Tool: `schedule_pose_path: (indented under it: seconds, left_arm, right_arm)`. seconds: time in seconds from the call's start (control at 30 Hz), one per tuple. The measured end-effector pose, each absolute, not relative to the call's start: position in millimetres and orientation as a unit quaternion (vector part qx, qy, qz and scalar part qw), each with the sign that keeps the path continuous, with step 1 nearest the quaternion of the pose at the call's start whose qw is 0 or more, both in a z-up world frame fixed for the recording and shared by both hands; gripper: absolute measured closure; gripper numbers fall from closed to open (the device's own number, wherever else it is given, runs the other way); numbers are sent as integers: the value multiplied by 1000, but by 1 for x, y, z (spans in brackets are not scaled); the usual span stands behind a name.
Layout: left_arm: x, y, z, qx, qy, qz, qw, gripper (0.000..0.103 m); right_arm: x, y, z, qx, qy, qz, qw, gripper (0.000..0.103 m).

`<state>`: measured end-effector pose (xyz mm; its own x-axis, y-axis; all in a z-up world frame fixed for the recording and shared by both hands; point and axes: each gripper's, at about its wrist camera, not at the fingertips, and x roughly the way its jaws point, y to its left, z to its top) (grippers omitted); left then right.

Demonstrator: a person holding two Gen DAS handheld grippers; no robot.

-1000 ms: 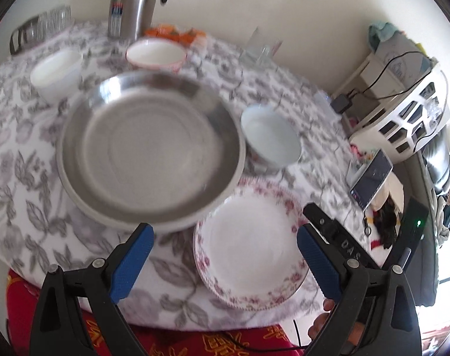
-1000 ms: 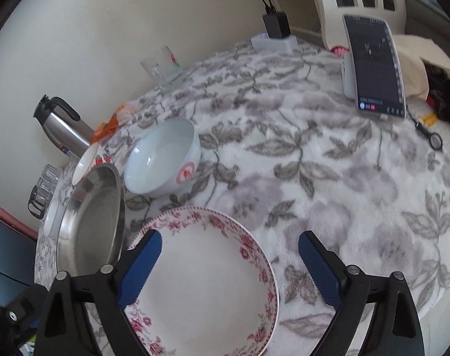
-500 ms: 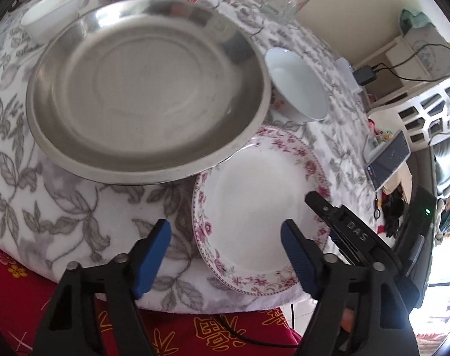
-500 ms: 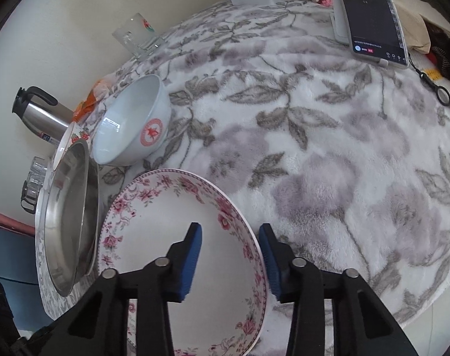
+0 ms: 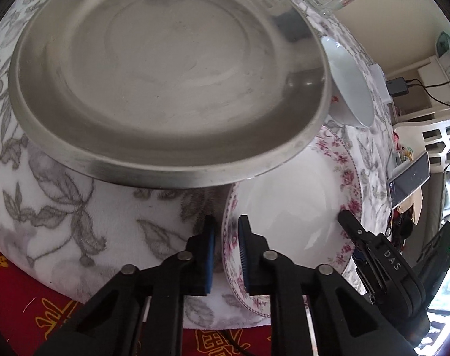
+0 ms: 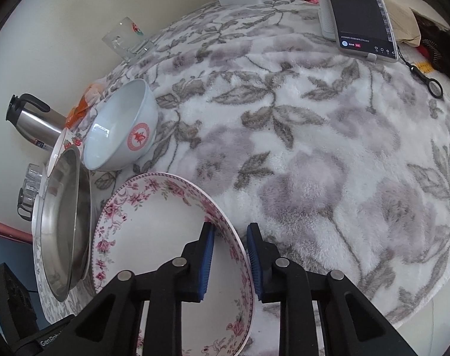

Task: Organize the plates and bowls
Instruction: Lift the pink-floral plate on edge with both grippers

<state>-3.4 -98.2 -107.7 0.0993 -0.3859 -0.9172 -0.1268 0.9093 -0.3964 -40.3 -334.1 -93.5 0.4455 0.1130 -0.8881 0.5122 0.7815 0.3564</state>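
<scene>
Floral plate [image 5: 293,207], pink-rimmed, lies on the leaf-print cloth [image 6: 314,163] beside the steel dish [image 5: 165,74]. My left gripper [image 5: 226,237] has just closed and clamps its near rim; my right gripper [image 6: 229,246], also just closing, pinches the opposite rim. White bowl [image 6: 121,130] stands just behind.

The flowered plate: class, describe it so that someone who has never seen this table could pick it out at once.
On the table under the grey leaf-patterned cloth, find the big steel pan. Beside it at the table's near edge lies the flowered plate, with the left gripper and right gripper each set astride its rim. Unlike the white bowl, it is shallow with a pink-rose border.
</scene>
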Motion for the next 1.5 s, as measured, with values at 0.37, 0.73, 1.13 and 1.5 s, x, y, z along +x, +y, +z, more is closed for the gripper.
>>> schedule_pose_path:
  seconds: [0.37, 0.73, 1.13, 1.5]
  left_arm:
    - [0, -96, -112, -197, 664, -98, 715, 89]
    - [1, -105, -111, -181, 664, -102, 719, 90]
    - [-1, -114, -104, -162, 660, -104, 726, 89]
    - [-7, -131, -88, -130, 643, -119, 746, 90]
  right_arm:
    - [-41, -335, -92, 307, 510, -127, 794, 80]
    - [-40, -334, -94, 301, 512, -123, 795, 80]
    - [-41, -332, -90, 296, 508, -119, 800, 80]
    - [-51, -334, -78, 286, 492, -115, 814, 80]
